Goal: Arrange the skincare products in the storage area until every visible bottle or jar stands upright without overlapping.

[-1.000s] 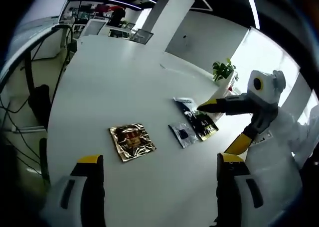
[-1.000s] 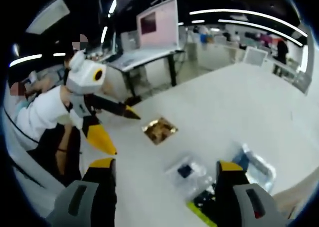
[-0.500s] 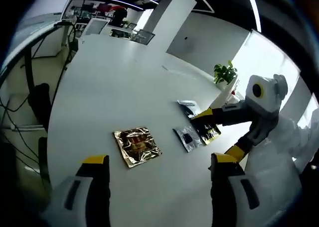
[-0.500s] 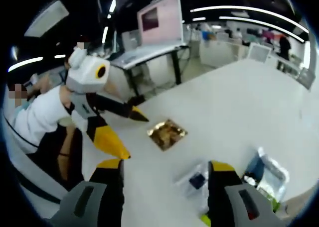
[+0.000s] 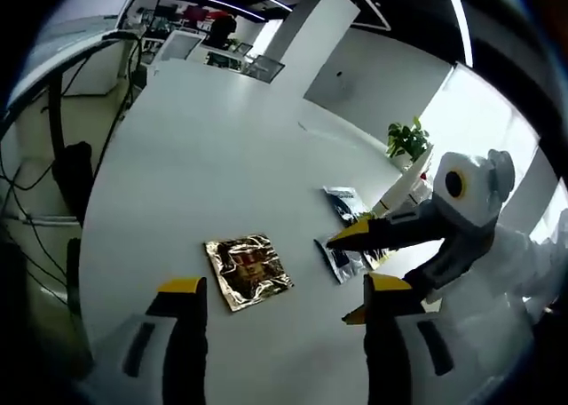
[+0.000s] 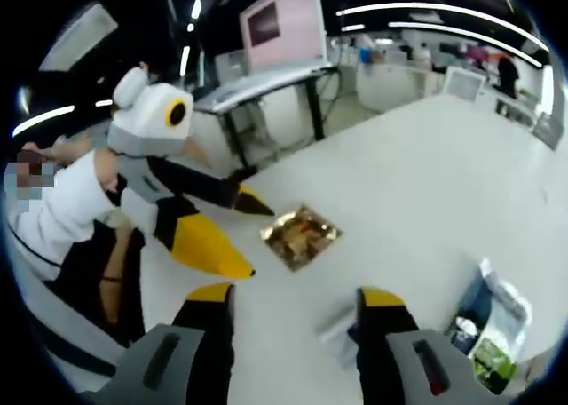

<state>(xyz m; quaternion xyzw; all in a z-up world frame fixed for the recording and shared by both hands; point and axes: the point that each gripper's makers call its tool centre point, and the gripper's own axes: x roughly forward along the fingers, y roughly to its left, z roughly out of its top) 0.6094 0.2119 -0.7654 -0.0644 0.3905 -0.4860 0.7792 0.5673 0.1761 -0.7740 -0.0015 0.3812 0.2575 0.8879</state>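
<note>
On the white counter (image 5: pixel 195 165), the gold foil sachet (image 5: pixel 249 269) lies flat between the left tongs (image 5: pixel 280 303), which hang wide and empty. Right of it, the right tongs (image 5: pixel 351 276) have swung down from the dark sachets to the clear sachet (image 5: pixel 340 258), jaws wide, nothing held; a pickup looks imminent.

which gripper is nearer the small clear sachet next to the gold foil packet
Right. The right gripper hovers at the small clear sachet, its upper finger crossing it. The left gripper sits farther back, nearer the gold foil packet.
</note>
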